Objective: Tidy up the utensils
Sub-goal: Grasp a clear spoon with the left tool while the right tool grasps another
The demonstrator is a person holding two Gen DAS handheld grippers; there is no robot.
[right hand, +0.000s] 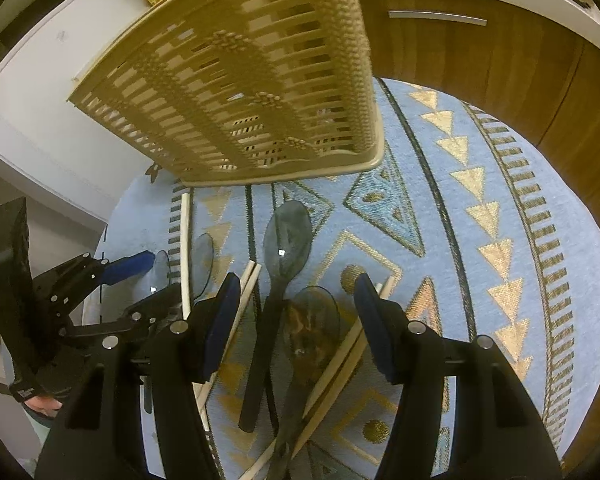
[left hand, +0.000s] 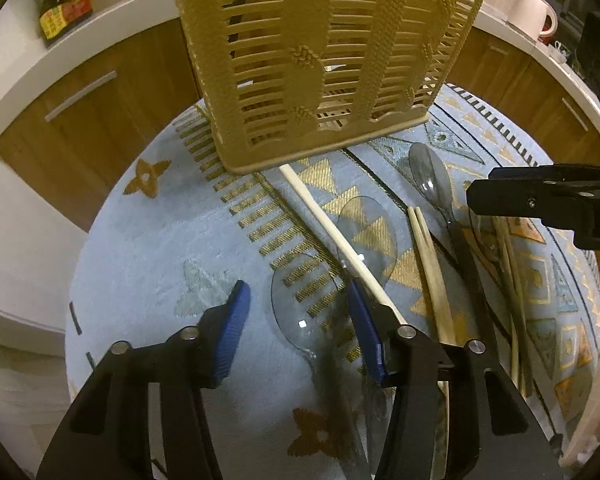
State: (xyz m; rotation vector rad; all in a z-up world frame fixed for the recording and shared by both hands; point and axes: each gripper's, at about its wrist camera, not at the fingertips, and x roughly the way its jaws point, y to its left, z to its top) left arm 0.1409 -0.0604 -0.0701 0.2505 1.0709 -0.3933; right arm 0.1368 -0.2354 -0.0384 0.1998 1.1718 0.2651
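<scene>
— Where are your claws?

— My left claw gapes, empty, over a clear spoon; my right claw, also parted and empty, straddles two dark spoons.

— Progress?

— Barely begun, I judge: chopsticks lie on the desk, basket at twelve o'clock. Both wrists pitch steeply down.

Dim warm light, fisheye-warped edges, slight blur
</scene>
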